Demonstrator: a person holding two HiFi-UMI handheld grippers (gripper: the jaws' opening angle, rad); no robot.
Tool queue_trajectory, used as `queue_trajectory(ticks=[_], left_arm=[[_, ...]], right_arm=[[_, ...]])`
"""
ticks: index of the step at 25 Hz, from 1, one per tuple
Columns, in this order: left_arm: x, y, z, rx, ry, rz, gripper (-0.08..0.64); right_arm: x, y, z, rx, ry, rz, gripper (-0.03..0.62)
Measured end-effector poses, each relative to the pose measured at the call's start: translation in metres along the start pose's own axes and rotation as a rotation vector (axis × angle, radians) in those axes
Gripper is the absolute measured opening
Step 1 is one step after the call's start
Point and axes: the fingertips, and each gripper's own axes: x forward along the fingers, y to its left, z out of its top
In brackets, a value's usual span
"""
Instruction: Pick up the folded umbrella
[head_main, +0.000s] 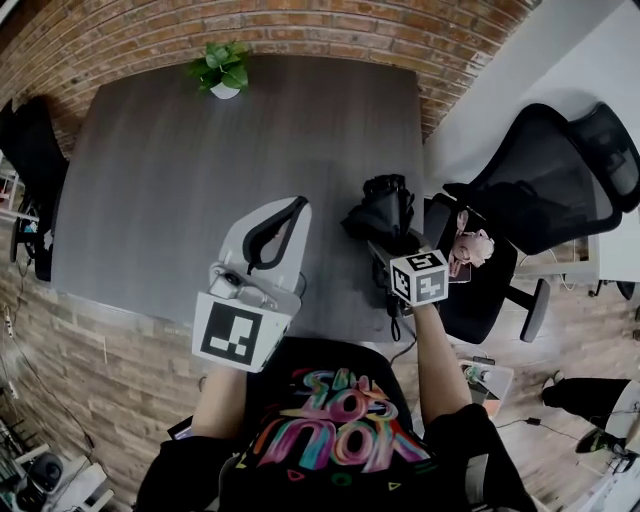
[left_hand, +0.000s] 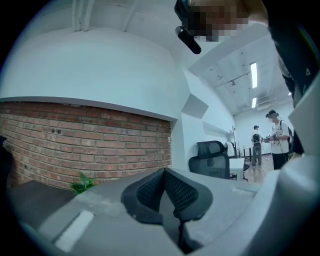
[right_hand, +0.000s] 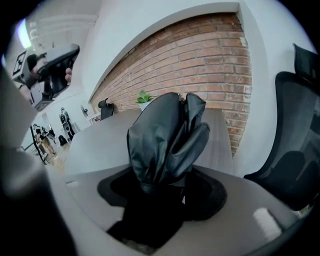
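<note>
In the jaws of my right gripper (right_hand: 165, 187) the folded umbrella (right_hand: 167, 135) sits clamped, its long axis pointing straight ahead over the table (right_hand: 97, 142); my left gripper (left_hand: 164, 180) is closed, empty.

Hand-held grippers: L (left_hand: 163, 172) closed, R (right_hand: 164, 186) clamped

The folded umbrella (head_main: 383, 212) is black, the table (head_main: 180, 180) grey wood-grain, the brick wall (head_main: 300, 30) red.

A dark grey wood-grain table (head_main: 180, 180) spreads out ahead of the left gripper (head_main: 296, 204). A small potted plant (head_main: 222, 70) stands on it, well beyond the gripper's tips and slightly to their left, at the table's far edge by the brick wall (head_main: 330, 30).
</note>
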Motion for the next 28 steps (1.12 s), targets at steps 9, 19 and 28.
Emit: queue_trajectory(ticks=[9, 19, 28], left_arm=[[0.011, -0.008, 0.014, 0.01, -0.033, -0.06, 0.002], [0.027, -0.025, 0.017, 0.001, -0.05, -0.144, 0.002], [0.038, -0.032, 0.015, -0.013, -0.047, -0.191, 0.002]], right_arm=[[-0.057, 0.017, 0.067, 0.019, -0.232, -0.008, 0.255], [-0.141, 0.031, 0.138, -0.027, -0.494, -0.064, 0.255], [-0.194, 0.046, 0.154, -0.091, -0.614, -0.102, 0.255]])
